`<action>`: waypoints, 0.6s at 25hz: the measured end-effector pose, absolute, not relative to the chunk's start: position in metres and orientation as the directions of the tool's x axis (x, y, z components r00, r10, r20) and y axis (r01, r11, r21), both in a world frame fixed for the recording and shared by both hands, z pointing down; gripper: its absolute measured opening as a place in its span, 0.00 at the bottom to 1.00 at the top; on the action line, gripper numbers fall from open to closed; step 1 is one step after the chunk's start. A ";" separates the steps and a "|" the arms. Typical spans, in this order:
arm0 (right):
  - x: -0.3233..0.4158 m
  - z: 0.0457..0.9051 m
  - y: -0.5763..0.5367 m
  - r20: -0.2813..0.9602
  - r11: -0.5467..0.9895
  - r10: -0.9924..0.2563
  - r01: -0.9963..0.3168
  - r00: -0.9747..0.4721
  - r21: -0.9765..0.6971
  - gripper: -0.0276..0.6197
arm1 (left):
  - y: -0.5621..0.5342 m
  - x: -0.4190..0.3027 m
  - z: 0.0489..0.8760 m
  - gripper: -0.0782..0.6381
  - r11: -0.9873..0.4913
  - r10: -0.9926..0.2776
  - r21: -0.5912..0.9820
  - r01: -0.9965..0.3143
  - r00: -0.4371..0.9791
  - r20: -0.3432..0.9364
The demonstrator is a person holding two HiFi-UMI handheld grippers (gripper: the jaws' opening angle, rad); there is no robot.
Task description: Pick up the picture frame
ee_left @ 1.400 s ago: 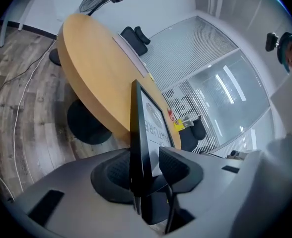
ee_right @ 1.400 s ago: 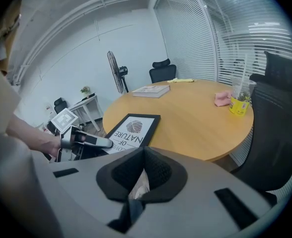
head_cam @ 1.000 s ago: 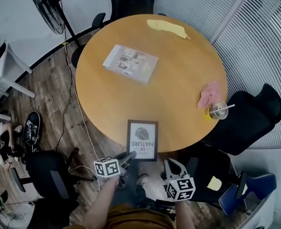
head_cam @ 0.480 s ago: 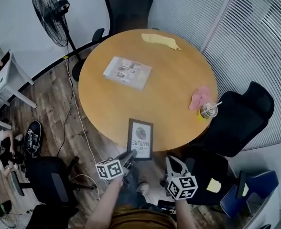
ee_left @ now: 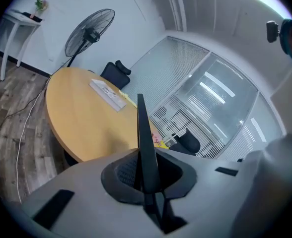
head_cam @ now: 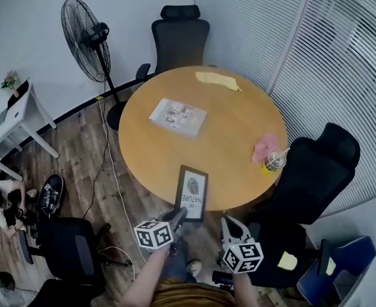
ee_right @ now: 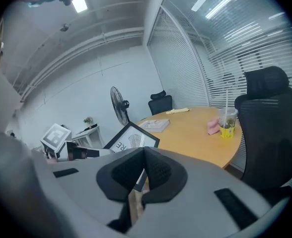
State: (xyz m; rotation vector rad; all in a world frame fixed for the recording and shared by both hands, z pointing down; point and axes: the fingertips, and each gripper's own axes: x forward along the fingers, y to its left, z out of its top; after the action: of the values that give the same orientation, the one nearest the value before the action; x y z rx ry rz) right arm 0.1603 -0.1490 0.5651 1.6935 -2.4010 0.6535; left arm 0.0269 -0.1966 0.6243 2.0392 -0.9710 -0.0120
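Picture frame point(head_cam: 192, 192) now lifted off the surface point(head_cam: 226, 126); left gripper point(head_cam: 180, 215), jaws just closing, clamps its edge; right gripper point(head_cam: 229, 224) closed, empty.

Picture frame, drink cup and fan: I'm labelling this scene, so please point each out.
picture frame point(head_cam: 192, 194), head view, on its white print
drink cup point(head_cam: 274, 160), head view, on its lid
fan point(head_cam: 79, 40), head view, on its wire cage

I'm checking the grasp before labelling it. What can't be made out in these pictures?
Left gripper view: the picture frame shows edge-on, so its face is hidden.
Head view: the booklet has print too small to read.
Right gripper view: the body of the right gripper hides the frame's lower corner.
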 end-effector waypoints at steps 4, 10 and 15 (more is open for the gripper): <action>0.160 0.546 -0.149 0.308 0.281 -0.886 -0.930 -0.347 -0.237 0.06 | -0.197 0.024 0.587 0.19 -0.391 -0.665 0.662 -0.640 0.694 0.278; 0.166 0.517 -0.148 0.233 0.251 -0.927 -0.948 -0.293 -0.195 0.06 | -0.194 0.012 0.542 0.19 -0.437 -0.702 0.633 -0.639 0.682 0.205; 0.164 0.510 -0.141 0.212 0.241 -0.937 -0.954 -0.277 -0.179 0.06 | -0.188 0.008 0.524 0.19 -0.462 -0.712 0.617 -0.637 0.681 0.171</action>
State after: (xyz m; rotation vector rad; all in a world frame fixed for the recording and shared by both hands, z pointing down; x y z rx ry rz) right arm 0.1640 -0.1415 0.5099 1.8511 -2.4271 0.4219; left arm 0.0083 -0.1878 0.5242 2.2245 -1.0308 -0.1451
